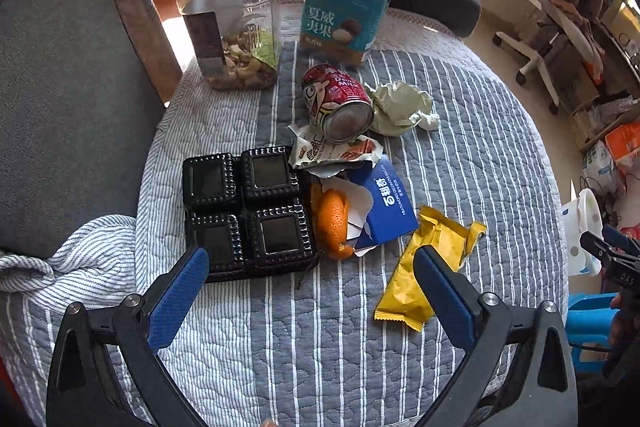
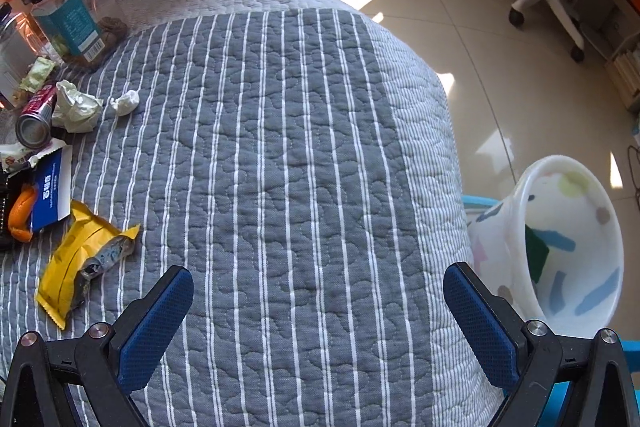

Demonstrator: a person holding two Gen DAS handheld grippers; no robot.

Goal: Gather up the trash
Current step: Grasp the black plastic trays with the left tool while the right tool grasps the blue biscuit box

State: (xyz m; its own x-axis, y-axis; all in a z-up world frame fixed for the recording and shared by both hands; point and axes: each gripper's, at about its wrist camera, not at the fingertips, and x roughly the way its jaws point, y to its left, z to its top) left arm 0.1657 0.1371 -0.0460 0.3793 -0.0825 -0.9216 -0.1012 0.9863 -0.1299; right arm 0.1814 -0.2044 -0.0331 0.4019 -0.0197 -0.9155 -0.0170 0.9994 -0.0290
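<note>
L gripper (image 1: 312, 263): jaws spread wide, nothing between them, hovering over the quilted sofa cover (image 1: 320, 347) just short of the trash pile. R gripper (image 2: 318, 291): also spread wide & empty, over bare cover, pile off to its left, white patterned bin (image 2: 576, 247) just past the cover's edge on its right.

Trash sits mid-cover, bunched:
- yellow wrapper (image 1: 424, 267), closest to L's right finger; thin foil, light, slippery, crushes easy. Pinch across the flat middle or a crimped end.
- black 4-cell plastic tray (image 1: 246, 211), by L's left finger; stiff-ish but flimsy, light. Grab a rim edge, not a cell.
- orange peel (image 1: 334, 223), touching tray & blue carton (image 1: 384, 207); soft, limp. Carton torn open, light card, squashes flat, so grip a wall.
- red can (image 1: 338, 103) on its side, partly on a torn snack wrapper (image 1: 332, 151); round, smooth, prob. rolls. Take it across the body.
- crumpled paper (image 1: 400, 107) touching the can, small wad (image 2: 125, 102) a bit apart; v. light, any pinch works.

Two lidded jars (image 1: 236, 23) behind look like keepers, not trash.

Pose: L angled down & fwd at the pile. R angled down, more toward the bin side.
</note>
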